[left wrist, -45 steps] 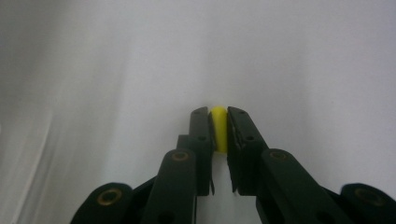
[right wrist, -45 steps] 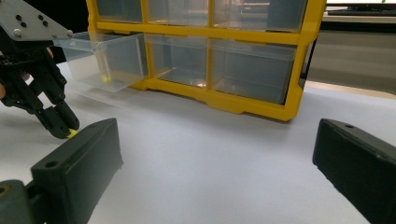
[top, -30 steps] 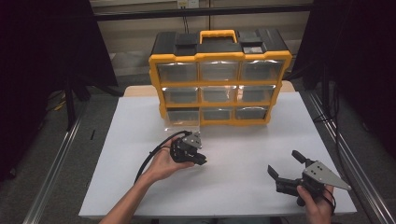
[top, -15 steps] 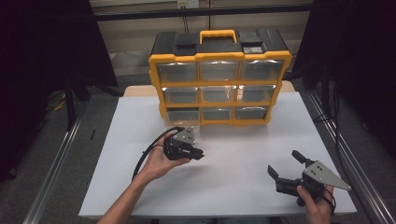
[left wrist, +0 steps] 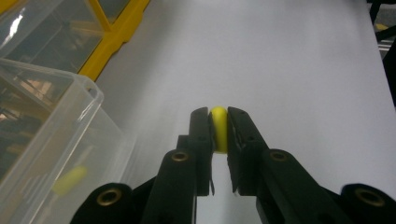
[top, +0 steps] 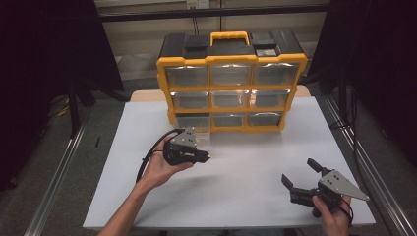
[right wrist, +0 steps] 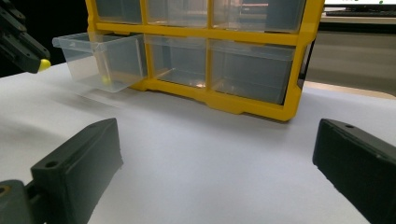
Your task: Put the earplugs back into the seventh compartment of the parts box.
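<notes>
My left gripper (top: 207, 157) is held above the white table (top: 246, 201), just in front of the yellow and black drawer cabinet (top: 231, 81). Its jaws are shut on a small yellow piece (left wrist: 218, 128), which in the right gripper view shows as a yellow tip (right wrist: 44, 64) at the far left. The cabinet's bottom-left clear drawer (right wrist: 100, 58) is pulled out, and another yellow piece (right wrist: 106, 80) lies inside it. That drawer (left wrist: 46, 140) stands close on the left in the left gripper view. My right gripper (top: 298, 172) rests open near the table's front right, with nothing between its jaws.
The cabinet has three rows of clear drawers and a yellow carry handle (top: 230, 36). Metal rails (top: 59, 172) run along both sides of the table. A black cable (top: 150, 152) loops from the left gripper.
The left gripper has risen and drifted a little to the left in the high view, still shut on the yellow piece. The right gripper has stayed put.
</notes>
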{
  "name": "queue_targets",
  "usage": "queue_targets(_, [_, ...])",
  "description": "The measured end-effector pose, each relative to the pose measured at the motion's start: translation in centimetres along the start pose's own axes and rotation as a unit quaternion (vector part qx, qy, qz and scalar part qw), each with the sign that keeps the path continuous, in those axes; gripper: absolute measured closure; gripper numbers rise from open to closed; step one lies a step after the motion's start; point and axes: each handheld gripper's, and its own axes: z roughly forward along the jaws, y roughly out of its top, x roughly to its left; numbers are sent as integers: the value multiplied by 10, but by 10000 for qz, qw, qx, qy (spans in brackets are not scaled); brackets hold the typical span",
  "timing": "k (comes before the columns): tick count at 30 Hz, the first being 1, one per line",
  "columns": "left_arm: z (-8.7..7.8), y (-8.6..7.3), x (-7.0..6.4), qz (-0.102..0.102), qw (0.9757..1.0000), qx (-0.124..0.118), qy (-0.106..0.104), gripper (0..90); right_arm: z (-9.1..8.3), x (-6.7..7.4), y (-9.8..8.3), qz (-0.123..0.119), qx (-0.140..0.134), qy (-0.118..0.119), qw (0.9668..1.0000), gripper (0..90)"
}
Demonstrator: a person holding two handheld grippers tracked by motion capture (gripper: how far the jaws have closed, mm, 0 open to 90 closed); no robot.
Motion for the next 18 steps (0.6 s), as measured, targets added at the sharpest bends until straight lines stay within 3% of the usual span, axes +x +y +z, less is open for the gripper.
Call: queue_targets(18, [-33,0,8,-166,9987,-435,198,811,0,1,0,-7,-5,-7,10000,10])
